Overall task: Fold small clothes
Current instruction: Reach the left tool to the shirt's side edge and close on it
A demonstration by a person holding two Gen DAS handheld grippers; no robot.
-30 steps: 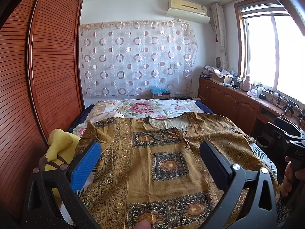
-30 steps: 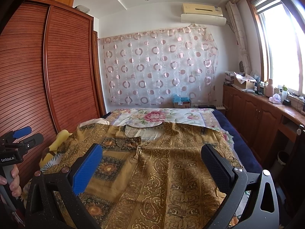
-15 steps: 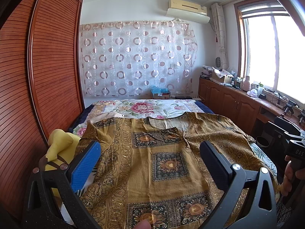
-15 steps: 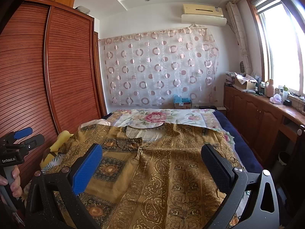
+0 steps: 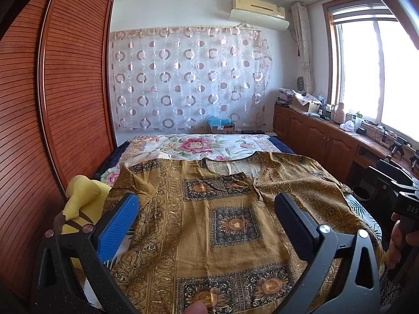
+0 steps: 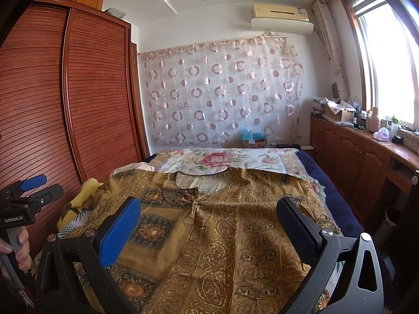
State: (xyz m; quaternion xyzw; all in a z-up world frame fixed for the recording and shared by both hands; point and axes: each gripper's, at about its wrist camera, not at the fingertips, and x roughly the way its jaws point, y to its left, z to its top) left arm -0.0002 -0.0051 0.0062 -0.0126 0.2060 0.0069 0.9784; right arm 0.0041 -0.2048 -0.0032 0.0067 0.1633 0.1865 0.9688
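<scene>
On the bed (image 5: 264, 141), a mustard patterned top (image 5: 225, 225) lies spread flat, neckline toward the far wall. Above its near hem, the left gripper (image 5: 204, 225) and right gripper (image 6: 207, 227) both hover with jaws spread wide, grasping nothing.

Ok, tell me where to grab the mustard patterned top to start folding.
Take the mustard patterned top by its sleeve edges, left claw from the left, right claw from the right. It lies flat, front up, neckline far; both claws hover open above it.
</scene>
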